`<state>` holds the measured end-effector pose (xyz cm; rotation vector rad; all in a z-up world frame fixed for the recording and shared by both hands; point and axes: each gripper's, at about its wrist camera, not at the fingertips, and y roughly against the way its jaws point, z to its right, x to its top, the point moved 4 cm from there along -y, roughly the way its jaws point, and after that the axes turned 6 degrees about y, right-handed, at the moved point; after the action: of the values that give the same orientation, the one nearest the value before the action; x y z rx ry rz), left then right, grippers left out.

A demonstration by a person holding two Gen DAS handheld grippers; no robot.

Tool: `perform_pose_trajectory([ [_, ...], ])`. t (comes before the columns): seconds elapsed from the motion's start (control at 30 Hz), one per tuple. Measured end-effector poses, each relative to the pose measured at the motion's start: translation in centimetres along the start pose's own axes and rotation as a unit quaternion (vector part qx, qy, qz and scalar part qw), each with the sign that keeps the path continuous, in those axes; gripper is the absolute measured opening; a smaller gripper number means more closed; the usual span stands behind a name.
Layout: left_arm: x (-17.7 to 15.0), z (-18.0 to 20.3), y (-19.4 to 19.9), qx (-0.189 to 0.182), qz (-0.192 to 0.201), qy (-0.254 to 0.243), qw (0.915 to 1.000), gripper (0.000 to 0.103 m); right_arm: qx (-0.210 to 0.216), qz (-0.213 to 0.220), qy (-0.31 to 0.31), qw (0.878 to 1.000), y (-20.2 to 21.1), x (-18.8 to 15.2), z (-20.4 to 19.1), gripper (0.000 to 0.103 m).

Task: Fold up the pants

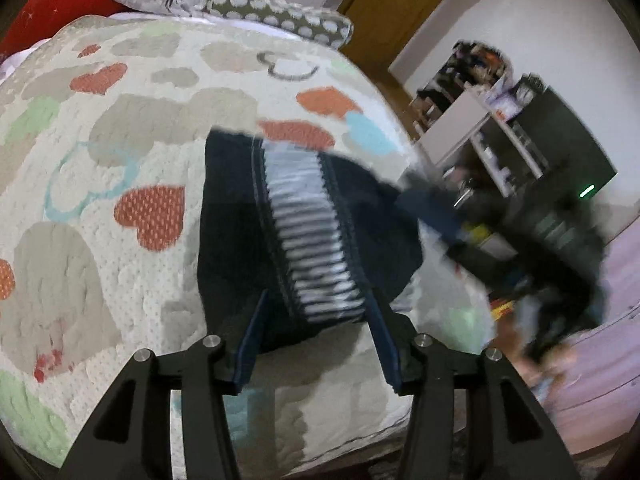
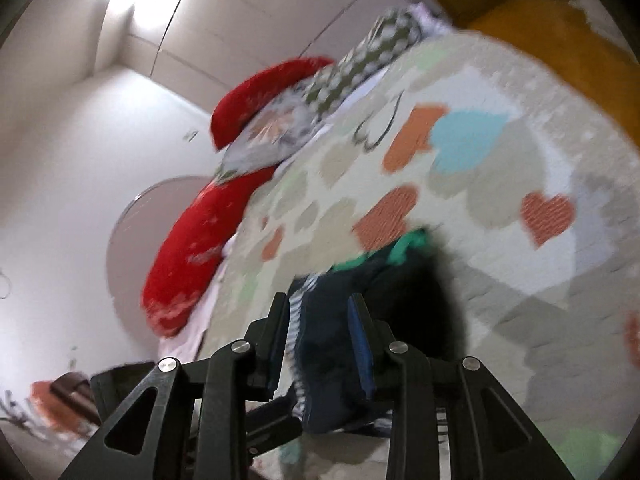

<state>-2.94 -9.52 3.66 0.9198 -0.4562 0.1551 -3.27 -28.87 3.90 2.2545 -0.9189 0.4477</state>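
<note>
Mostly dark navy pants (image 1: 240, 220), white striped side band; left claw (image 1: 316, 316) wide, right claw (image 2: 320, 320) gripping them.

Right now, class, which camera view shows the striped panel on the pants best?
The left wrist view: the striped panel runs down the pants unobstructed. The right wrist view shows only a blurred sliver beside a finger.

Navy pants (image 1: 248, 240) with striped side band on heart-patterned bedspread (image 1: 120, 152), left gripper (image 1: 316, 308) open just above, blurred right gripper (image 1: 432, 204) at their edge
</note>
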Motion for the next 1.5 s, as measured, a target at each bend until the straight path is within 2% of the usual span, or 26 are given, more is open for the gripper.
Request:
perform_pose_trajectory([
  [0.03, 0.3, 0.1, 0.2, -0.002, 0.004, 0.004, 1.0000, 0.049, 0.001, -0.011, -0.005, 1.000, -0.6, -0.4, 0.3, 0.033],
  [0.13, 2.1, 0.2, 0.3, 0.001, 0.005, 0.008, 1.0000, 0.050, -0.057, -0.026, -0.002, 0.998, -1.7, -1.9, 1.9, 0.033],
  [0.23, 4.0, 1.1, 0.0, 0.019, 0.017, -0.008, 0.9997, 0.050, -0.129, -0.011, 0.067, 0.989, -1.5, -3.1, 1.7, 0.033],
  [0.3, 5.2, 2.1, -0.5, 0.025, 0.026, -0.022, 0.9991, 0.050, -0.146, -0.006, 0.098, 0.984, -1.7, -3.5, 1.1, 0.033],
  [0.37, 6.3, 2.9, -1.8, 0.027, 0.020, -0.032, 0.9989, 0.050, -0.154, -0.002, 0.110, 0.982, -1.9, -3.5, 1.2, 0.033],
  [0.53, 7.8, 2.4, -7.0, 0.044, -0.037, -0.018, 0.9981, 0.050, -0.140, 0.008, 0.096, 0.985, -1.5, -3.5, 2.4, 0.034],
  [0.57, 7.9, 2.1, -8.1, 0.053, -0.050, -0.018, 0.9972, 0.054, -0.140, 0.009, 0.096, 0.986, -1.4, -3.6, 2.6, 0.035],
  [0.6, 7.8, 1.8, -8.9, 0.060, -0.057, -0.020, 0.9964, 0.055, -0.146, 0.010, 0.096, 0.985, -1.3, -3.7, 2.7, 0.047],
  [0.7, 7.4, 1.2, -10.1, 0.067, -0.065, -0.017, 0.9955, 0.056, -0.139, 0.012, 0.090, 0.986, -1.3, -4.0, 3.2, 0.048],
  [0.83, 7.4, 1.7, -8.4, 0.052, -0.055, -0.013, 0.9970, 0.057, -0.126, 0.018, 0.083, 0.988, -0.9, -4.0, 3.2, 0.049],
  [0.9, 7.1, 2.0, -6.1, 0.031, -0.035, -0.008, 0.9989, 0.059, -0.115, 0.024, 0.071, 0.990, -0.1, -3.9, 3.2, 0.050],
  [1.03, 5.8, 1.5, -2.2, 0.028, 0.007, 0.007, 0.9996, 0.066, -0.138, 0.050, 0.059, 0.987, 1.7, -3.3, 3.4, 0.052],
  [1.13, 4.1, 0.6, 0.3, 0.048, 0.035, 0.011, 0.9982, 0.069, -0.155, 0.064, 0.048, 0.985, 3.0, -3.3, 3.6, 0.053],
  [1.27, 1.5, -0.8, 2.5, 0.101, 0.074, 0.010, 0.9921, 0.073, -0.175, 0.066, 0.040, 0.982, 3.7, -3.9, 3.6, 0.056],
  [1.37, 0.1, -1.4, 2.8, 0.142, 0.082, -0.005, 0.9865, 0.073, -0.186, 0.057, 0.044, 0.980, 3.6, -4.5, 2.9, 0.056],
  [1.43, -0.7, -1.8, 3.2, 0.148, 0.078, -0.001, 0.9859, 0.073, -0.193, 0.053, 0.053, 0.978, 3.7, -4.9, 2.1, 0.056],
  [1.5, -1.5, -2.0, 3.9, 0.133, 0.070, 0.014, 0.9885, 0.073, -0.202, 0.053, 0.067, 0.976, 4.1, -5.2, 1.0, 0.056],
])
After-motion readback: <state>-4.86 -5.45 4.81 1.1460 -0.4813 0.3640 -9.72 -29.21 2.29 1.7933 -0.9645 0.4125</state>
